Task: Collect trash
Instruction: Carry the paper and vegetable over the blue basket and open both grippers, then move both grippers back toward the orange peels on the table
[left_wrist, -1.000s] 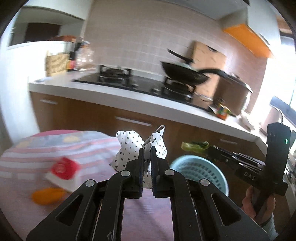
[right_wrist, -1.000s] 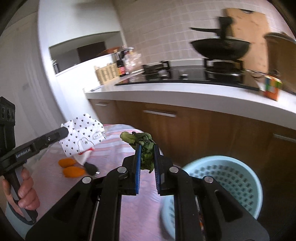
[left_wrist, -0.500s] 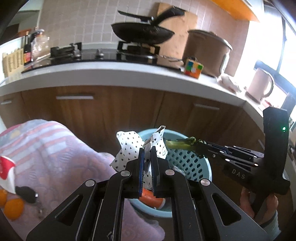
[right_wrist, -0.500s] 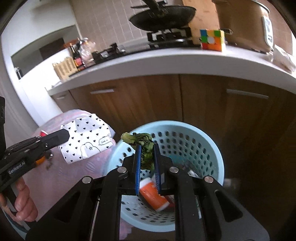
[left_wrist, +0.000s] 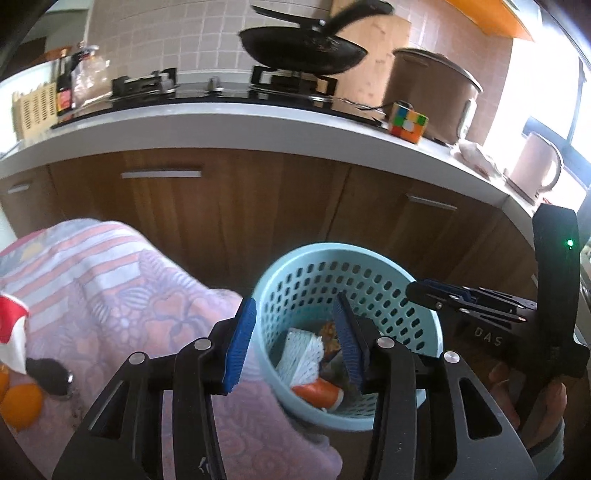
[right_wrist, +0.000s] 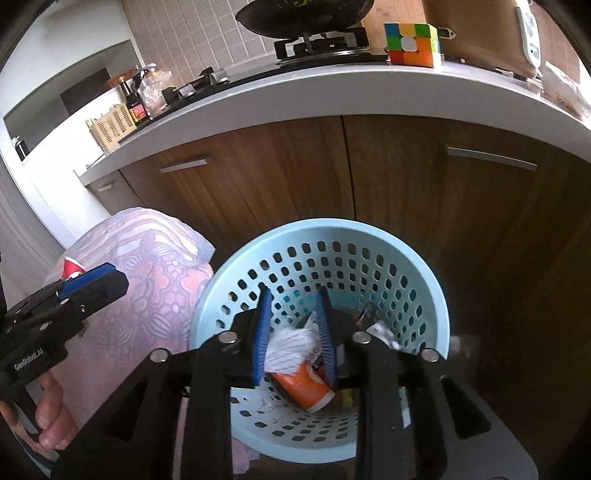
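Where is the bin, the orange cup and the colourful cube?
bin (right_wrist: 236, 273): right wrist view, bare left rim.
orange cup (right_wrist: 301, 386): right wrist view, its orange side, lying in the bin.
cube (right_wrist: 410, 44): right wrist view, front face, on the counter.

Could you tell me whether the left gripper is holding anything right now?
No, the left gripper is open with nothing between its pads, over the blue basket.
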